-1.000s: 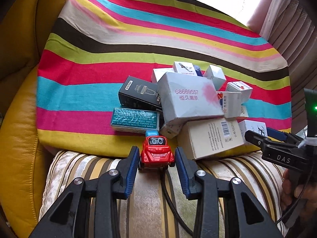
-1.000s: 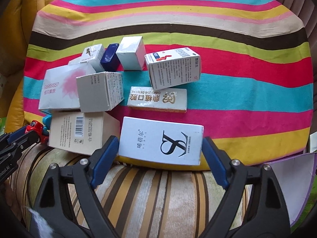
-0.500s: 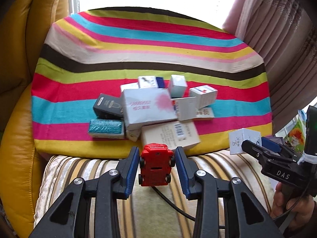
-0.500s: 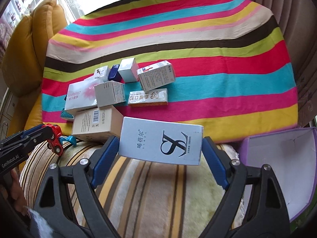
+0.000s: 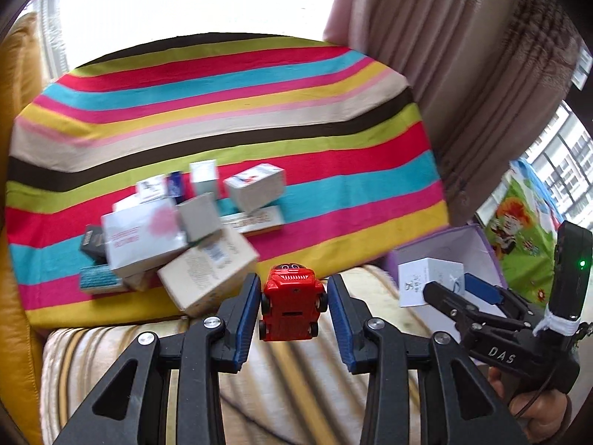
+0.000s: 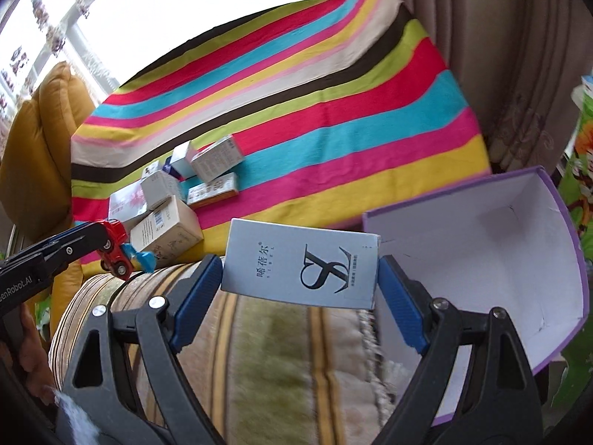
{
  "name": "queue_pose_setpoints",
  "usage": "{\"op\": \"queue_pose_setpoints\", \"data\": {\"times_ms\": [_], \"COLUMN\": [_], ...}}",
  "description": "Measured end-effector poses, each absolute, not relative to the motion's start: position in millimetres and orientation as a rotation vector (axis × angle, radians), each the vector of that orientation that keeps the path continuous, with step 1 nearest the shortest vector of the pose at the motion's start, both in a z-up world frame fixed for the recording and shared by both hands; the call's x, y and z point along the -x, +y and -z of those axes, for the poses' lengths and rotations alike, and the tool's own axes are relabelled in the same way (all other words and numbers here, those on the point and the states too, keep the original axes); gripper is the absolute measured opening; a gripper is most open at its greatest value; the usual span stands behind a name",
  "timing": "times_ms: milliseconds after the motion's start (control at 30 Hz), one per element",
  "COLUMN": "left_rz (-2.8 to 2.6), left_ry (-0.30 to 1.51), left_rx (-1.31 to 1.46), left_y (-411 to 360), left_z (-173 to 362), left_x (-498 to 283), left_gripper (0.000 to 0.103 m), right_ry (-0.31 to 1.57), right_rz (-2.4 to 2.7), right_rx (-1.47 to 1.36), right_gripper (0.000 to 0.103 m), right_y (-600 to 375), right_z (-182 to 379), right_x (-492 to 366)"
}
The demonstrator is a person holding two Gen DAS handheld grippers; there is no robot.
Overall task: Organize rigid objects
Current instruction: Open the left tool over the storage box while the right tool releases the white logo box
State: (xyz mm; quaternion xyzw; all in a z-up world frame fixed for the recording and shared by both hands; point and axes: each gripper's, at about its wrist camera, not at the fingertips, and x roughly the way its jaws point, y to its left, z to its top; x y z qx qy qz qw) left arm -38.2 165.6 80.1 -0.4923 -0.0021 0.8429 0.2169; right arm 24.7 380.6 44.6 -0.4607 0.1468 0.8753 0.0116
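Note:
My left gripper is shut on a red toy car and holds it in the air above the striped cushion; it also shows in the right wrist view. My right gripper is shut on a white box with a black logo, held beside the open purple box. In the left wrist view the white box sits in front of the purple box. A pile of several cartons lies on the striped cloth.
The striped cloth covers a seat with yellow leather cushions at the left. A beige curtain hangs at the right. A striped cushion lies below both grippers. A colourful bag stands beyond the purple box.
Both grippers have lifted their objects off the cloth and swung right, toward the purple box. The pile of cartons now lies farther away and to the left.

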Motion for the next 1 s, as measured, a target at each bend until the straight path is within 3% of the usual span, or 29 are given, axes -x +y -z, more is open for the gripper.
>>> {"op": "queue_pose_setpoints", "data": {"times_ms": [633, 700, 833, 1000], "left_rz": [-2.044, -1.990, -1.986, -2.014], "left_ry": [0.026, -0.006, 0.000, -0.004], "left_rx": [1.307, 1.315, 1.312, 1.307], "left_y": [303.5, 310.1, 313.3, 297.4], "left_z": [-66.6, -65.4, -64.4, -63.9], "left_x": [22.0, 20.7, 19.4, 22.3], "left_gripper": [0.039, 0.041, 0.057, 0.057], "right_ry": [0.555, 0.564, 0.591, 0.618], "right_rz": [-2.449, -2.424, -2.405, -2.401], "right_rx": [1.310, 1.318, 1.328, 1.323], "right_gripper": [0.087, 0.088, 0.088, 0.091], "right_y": [456.4, 458.1, 461.0, 462.5], "right_z": [-27.0, -24.5, -21.8, -20.7], "right_x": [-87.1, -87.3, -88.8, -90.0]}}
